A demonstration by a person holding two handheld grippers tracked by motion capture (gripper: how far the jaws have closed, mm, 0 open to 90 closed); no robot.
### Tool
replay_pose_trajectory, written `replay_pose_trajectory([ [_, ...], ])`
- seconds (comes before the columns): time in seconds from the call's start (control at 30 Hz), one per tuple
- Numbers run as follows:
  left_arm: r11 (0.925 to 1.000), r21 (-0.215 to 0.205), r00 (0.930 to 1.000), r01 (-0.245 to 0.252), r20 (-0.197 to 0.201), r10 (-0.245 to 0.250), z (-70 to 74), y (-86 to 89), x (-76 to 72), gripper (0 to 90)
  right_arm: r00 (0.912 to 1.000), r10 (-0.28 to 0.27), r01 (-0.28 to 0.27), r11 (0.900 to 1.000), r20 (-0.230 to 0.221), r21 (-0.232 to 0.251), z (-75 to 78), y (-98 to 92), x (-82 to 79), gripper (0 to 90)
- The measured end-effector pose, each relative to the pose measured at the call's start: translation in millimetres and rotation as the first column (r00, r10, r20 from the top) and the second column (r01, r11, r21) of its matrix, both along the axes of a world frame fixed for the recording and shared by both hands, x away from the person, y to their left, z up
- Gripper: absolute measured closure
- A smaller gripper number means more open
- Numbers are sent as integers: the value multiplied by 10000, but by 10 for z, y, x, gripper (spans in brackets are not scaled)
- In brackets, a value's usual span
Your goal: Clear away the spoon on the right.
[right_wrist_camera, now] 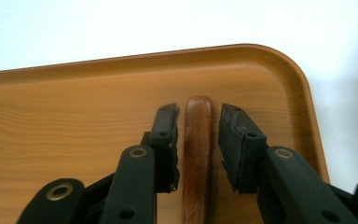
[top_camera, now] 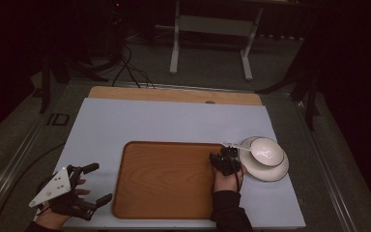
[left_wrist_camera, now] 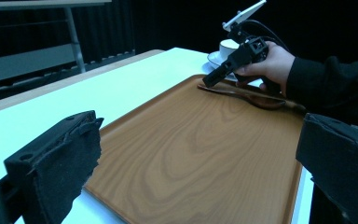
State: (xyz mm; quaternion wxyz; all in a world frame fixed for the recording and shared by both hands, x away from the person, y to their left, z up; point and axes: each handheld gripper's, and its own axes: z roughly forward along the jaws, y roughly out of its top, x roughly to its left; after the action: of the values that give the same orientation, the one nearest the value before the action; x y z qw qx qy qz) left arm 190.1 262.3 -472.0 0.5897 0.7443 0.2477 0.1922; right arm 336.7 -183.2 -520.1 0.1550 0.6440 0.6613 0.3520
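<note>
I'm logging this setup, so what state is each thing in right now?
Spoon: lying flat on the tray, handle between the right claw's jaws, small gaps on both sides.
Right claw: open, straddling the spoon.
Left claw: open wide, holding nothing, beside the tray.
Tray: flat on the table, bearing the spoon.
Bowl: upright on the plate.
Plate: on the table, right of the tray.

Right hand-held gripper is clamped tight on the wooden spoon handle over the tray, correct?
Not clamped. In the right gripper view, the right hand-held gripper straddles the wooden spoon handle over the tray, but its pads stand apart from it with gaps on both sides.
</note>
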Motion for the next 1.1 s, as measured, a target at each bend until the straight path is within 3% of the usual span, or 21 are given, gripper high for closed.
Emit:
replay_pose_trajectory([
  [0.2,10000,4,10000,-6,12,6,1,-2,-2,0,9997,232,-229,9993,-74,283,93,-17,-32,597],
  [0.33,10000,15,10000,-7,1,7,1,0,0,0,9987,498,-497,9987,-56,85,144,1,-61,567],
  [0.63,10000,8,10000,-19,-23,19,-2,-9,3,0,9923,1236,-1236,9923,-110,50,283,-18,-71,309],
  [0.83,10000,9,10000,-13,-35,13,-5,-3,5,0,9866,1600,-1606,9868,304,186,399,-75,-94,195],
  [0.97,10000,8,10000,-20,-87,20,-12,-6,15,0,9813,1825,-1826,9832,603,-48,462,-98,-114,178],
  [1.1,10000,21,9999,15,-104,-15,-13,-9,14,0,9743,2135,-2143,9767,718,42,518,-119,-138,174],
])
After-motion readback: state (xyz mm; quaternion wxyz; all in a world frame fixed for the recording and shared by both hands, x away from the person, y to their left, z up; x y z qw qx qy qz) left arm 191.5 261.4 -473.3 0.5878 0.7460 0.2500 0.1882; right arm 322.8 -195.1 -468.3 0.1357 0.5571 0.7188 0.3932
